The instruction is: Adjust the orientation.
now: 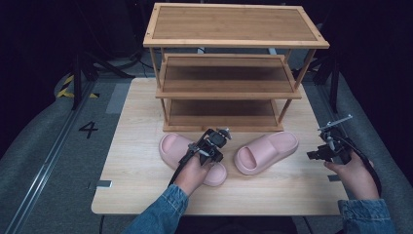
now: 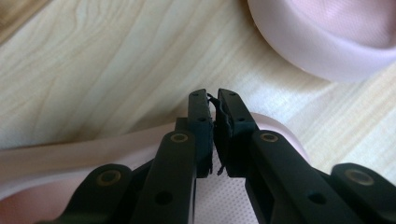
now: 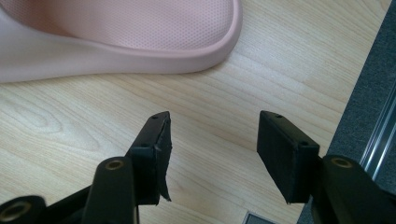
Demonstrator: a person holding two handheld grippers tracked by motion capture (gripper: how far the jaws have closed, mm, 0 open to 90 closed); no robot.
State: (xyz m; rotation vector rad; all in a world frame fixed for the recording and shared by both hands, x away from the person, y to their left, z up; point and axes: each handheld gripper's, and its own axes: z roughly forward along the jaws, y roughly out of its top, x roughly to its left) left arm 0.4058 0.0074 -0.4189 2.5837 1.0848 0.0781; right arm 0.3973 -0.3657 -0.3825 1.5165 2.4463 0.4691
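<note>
Hovering over the left slipper (image 2: 56, 163), the nearly closed left gripper (image 2: 213, 100) should pinch that soft, light foam rim.

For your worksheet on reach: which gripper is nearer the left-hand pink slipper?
Left. The left gripper sits right over the left slipper; the right gripper hovers at the table's right edge, beyond the other slipper.

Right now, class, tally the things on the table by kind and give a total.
Pink slippers: 2, left slipper and right slipper
Bamboo shoe rack: 1
Total: 3
</note>
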